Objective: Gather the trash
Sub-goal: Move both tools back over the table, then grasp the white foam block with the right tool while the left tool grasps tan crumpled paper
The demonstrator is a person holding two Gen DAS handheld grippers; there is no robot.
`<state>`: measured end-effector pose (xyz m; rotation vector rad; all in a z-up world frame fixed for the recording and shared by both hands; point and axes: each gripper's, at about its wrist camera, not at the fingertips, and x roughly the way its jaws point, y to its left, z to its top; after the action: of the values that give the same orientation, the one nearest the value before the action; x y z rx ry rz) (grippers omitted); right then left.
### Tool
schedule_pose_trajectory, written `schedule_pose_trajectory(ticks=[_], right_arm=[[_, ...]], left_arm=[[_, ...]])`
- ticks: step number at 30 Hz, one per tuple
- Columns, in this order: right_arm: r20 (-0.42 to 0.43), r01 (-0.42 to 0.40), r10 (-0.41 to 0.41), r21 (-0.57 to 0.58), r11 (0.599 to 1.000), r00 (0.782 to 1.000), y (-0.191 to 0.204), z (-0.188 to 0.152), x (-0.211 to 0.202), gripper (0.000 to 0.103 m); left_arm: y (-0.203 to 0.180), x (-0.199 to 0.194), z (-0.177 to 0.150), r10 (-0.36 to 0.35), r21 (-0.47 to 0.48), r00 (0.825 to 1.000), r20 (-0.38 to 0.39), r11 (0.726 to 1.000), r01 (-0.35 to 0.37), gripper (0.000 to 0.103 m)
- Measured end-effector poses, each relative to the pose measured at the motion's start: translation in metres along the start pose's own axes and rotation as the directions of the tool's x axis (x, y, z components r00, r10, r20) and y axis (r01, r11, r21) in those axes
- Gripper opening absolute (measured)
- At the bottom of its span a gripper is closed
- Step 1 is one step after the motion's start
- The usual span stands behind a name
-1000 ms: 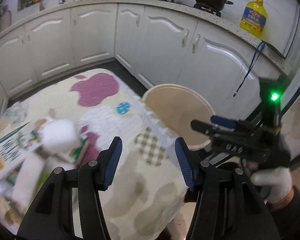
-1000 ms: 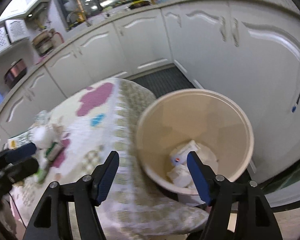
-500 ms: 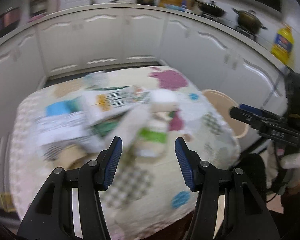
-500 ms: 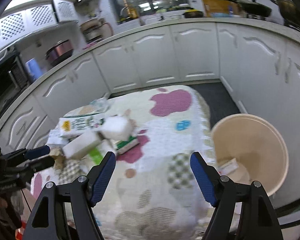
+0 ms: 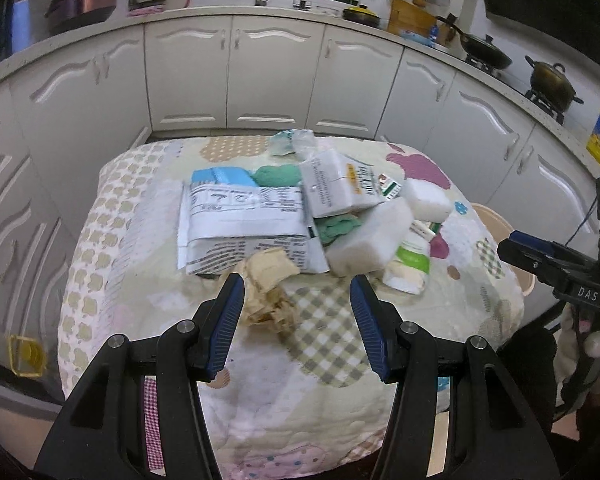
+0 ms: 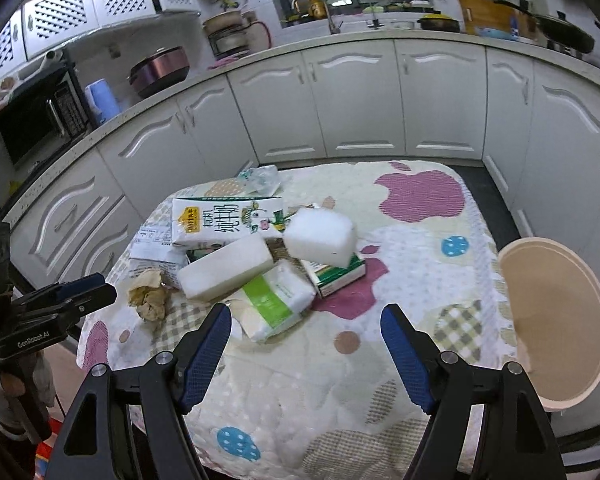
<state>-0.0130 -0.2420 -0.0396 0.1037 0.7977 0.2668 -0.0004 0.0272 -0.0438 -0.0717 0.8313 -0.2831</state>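
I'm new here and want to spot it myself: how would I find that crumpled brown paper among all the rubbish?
Start at the table with the patterned cloth and its heap of trash. At the near edge of the heap, in front of the printed white sheets, lies the crumpled brown paper. It is the only tan, scrunched-up wad; everything around it is white, green or boxy.

Right gripper [image 6: 306, 346] held over the patterned tabletop [image 6: 412, 240], jaws wide apart with nothing between them. Ahead, heaped together: milk carton [image 6: 224, 220], two white foam blocks [image 6: 226, 266] [image 6: 320, 240], green-banded tissue pack [image 6: 276, 298], crumpled brown paper [image 6: 150, 296]. Beige bin [image 6: 556, 320] just beside the tabletop's right edge; left gripper [image 6: 72, 294] at far left.
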Motion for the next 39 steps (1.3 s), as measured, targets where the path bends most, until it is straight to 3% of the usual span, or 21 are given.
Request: schedule_pose_trajectory(ticks=[10,17,31,32,34,36,38,39], right_arm=[[0.01,0.022,-0.022,-0.071,0.997,1.0,-0.008,0.028,0.036,0.079],[-0.009,0.029,-0.031,-0.138,0.99,0.999,-0.014,0.042,0.067,0.081],[-0.048,-0.035,0.026,-0.193,0.981,0.998,-0.015,0.056,0.102,0.08],[-0.05,-0.042,0.033,-0.192,0.981,0.998,-0.014,0.055,0.102,0.079],[-0.055,-0.06,0.05,-0.183,0.981,0.997,-0.014,0.055,0.102,0.059],[-0.06,-0.063,0.053,-0.175,0.983,0.997,-0.013,0.054,0.102,0.053],[-0.062,-0.078,0.068,-0.17,0.982,0.996,-0.012,0.052,0.101,0.048],[-0.062,-0.08,0.071,-0.17,0.982,0.996,-0.011,0.051,0.1,0.046]], left_arm=[[0.017,0.021,-0.004,-0.058,-0.028,0.998,-0.026,0.998,0.057,0.054],[0.022,0.039,0.0,-0.099,-0.031,0.994,-0.045,0.995,0.098,0.062],[0.027,0.068,0.001,-0.122,-0.034,0.989,-0.085,0.992,0.119,0.062],[0.027,0.069,0.001,-0.121,-0.029,0.989,-0.086,0.992,0.119,0.062],[0.027,0.07,0.001,-0.13,-0.037,0.988,-0.085,0.991,0.127,0.062],[0.03,0.073,0.001,-0.147,-0.058,0.985,-0.092,0.988,0.142,0.057],[0.033,0.074,0.001,-0.146,-0.068,0.984,-0.102,0.988,0.14,0.038],[0.034,0.075,0.0,-0.14,-0.071,0.984,-0.108,0.989,0.133,0.033]])
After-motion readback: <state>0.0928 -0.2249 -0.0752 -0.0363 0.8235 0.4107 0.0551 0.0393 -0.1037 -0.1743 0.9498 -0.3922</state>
